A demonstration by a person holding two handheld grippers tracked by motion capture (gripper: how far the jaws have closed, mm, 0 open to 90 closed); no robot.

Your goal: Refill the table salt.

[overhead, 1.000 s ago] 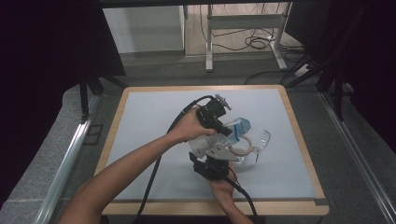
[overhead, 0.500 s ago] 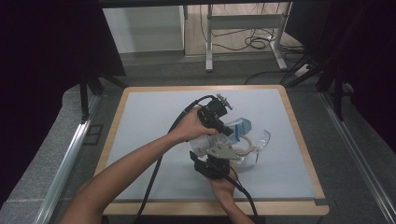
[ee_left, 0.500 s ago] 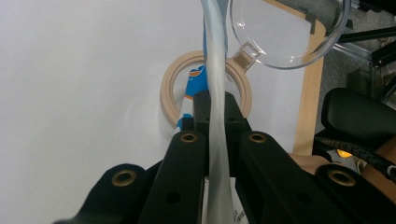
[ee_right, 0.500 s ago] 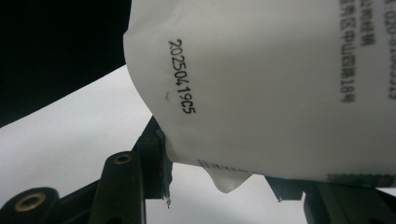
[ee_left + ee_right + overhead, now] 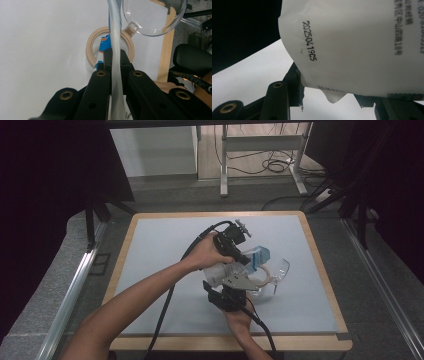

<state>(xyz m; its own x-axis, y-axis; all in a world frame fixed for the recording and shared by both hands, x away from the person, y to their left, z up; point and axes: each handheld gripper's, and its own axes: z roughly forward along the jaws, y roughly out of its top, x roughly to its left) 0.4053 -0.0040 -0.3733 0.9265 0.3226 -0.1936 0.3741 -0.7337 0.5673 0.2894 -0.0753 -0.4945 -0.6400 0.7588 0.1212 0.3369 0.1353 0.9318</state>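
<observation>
Pouring step, I judge: my left tongs (image 5: 113, 58) clench the top edge of a white pouch (image 5: 220, 270), my right tongs (image 5: 227, 292) grip its base above the tabletop (image 5: 150, 250), tilting it toward a clear cup (image 5: 272, 275); next comes steadier tipping.

In the right gripper view, the white pouch (image 5: 362, 47) is showing a black stamped code reading "20250419C5", running down its face. Near the top right edge, small printed characters are running sideways, ending in the number "18"; the rest is too cut off to read. A strip of fine print near its lower edge is blurring out.
</observation>
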